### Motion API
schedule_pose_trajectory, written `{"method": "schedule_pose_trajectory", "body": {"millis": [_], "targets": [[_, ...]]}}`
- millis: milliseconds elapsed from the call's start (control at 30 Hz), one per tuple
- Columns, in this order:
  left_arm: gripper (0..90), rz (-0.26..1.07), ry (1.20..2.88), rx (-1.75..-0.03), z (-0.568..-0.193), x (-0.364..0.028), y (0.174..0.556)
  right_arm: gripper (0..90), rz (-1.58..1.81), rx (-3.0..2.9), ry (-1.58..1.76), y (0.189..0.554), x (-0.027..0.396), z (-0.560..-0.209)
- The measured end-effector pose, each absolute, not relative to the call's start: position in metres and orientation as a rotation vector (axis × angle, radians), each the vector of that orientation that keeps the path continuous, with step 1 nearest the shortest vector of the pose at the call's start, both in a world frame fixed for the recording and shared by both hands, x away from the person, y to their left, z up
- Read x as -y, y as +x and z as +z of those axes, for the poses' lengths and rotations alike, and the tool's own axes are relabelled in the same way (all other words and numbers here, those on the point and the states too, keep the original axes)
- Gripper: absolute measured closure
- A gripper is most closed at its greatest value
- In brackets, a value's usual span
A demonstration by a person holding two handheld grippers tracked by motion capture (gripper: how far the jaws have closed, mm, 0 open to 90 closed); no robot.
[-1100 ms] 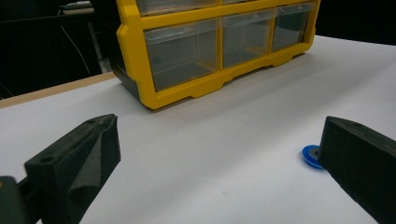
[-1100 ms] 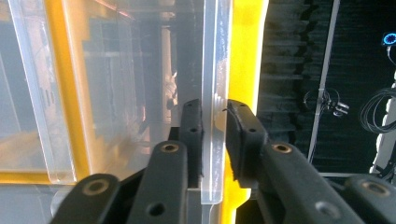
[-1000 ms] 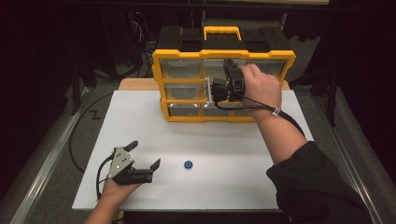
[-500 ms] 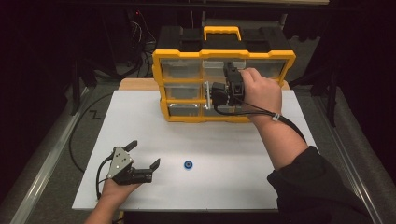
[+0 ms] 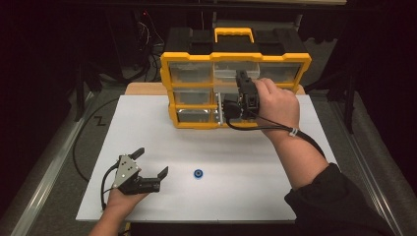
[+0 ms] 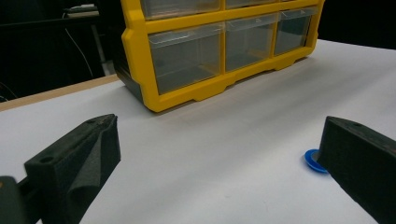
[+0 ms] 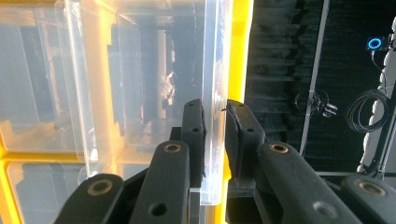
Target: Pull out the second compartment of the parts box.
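White table [image 5: 246, 196], dark room: right claw [image 7: 215, 116] pinches a clear drawer front [image 7: 212, 70] of the yellow cabinet [image 5: 169, 86], upper centre; left claw [image 5: 150, 162] spread, lower left, near a blue ring [image 5: 198, 174].

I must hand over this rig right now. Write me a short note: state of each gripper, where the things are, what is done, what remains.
Right gripper: shut on the front lip of a clear drawer in the yellow organizer, middle row, right side.
Left gripper: open, holding nothing, low over the white table near its front left.
Blue ring: lies on the table, just right of the left gripper.
Done: drawer gripped.
Left, probably: pull the drawer out, pick up the ring, place it inside, close.
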State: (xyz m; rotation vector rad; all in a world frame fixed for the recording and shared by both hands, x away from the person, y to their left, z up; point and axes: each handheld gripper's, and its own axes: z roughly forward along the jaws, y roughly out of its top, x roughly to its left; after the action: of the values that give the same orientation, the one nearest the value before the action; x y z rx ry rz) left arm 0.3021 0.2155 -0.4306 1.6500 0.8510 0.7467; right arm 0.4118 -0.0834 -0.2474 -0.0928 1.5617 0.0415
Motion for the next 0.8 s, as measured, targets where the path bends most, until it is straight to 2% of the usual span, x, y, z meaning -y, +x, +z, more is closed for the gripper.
{"method": "schedule_pose_trajectory", "body": {"millis": [800], "targets": [[0.0, 0.742, 1.651, -0.85, -0.431, -0.215, 0.302, 80.6, 0.051, -1.555, -0.109, 0.387, 0.087, -0.248]]}}
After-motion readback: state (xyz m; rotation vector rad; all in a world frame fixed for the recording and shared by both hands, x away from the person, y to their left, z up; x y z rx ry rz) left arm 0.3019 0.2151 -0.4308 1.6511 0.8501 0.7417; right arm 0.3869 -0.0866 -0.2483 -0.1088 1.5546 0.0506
